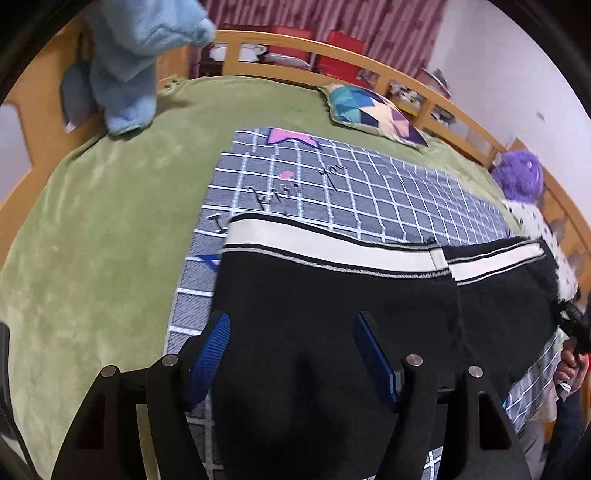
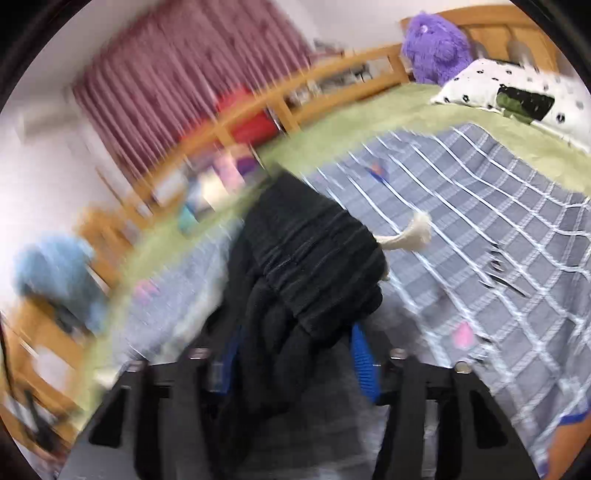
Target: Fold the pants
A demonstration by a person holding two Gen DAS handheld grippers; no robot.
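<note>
Here, black pants point(image 1: 332, 295) of a thick, matte knit lie across a grey sheet point(image 1: 369, 184) gridded with thin white lines, which itself is spread on a plush green blanket point(image 1: 92, 221). Two broad cream bands point(image 1: 332, 247) edged in black and grey piping run across the far edge of the fabric, side by side, the right one slightly lower.

Left gripper point(image 1: 291, 350): jaws spread wide, blue ribbed pads point(image 1: 212, 354) angled outward. The black cloth sits between and under them; whether the pads touch it cannot be told.

Right gripper point(image 2: 295, 354): jaws clenched on a bunched, gathered section of the pants point(image 2: 306, 251), ribbed like an elastic waistband and lifted above the sheet point(image 2: 498, 258). A frayed cream drawcord end point(image 2: 410, 232) pokes out to the right of the bunch. This view is heavily motion-blurred on the left half.

Surroundings: a curved wooden bed rail point(image 1: 332, 48), a pleated maroon curtain point(image 1: 388, 26), a square cushion point(image 1: 373, 110) with a geometric teal, navy and cream print, a fuzzy purple plush point(image 1: 519, 173), a pale blue fleece item point(image 1: 129, 66) draped at the bed's far left corner, and a white pillow point(image 2: 517, 92) with small black spots.
</note>
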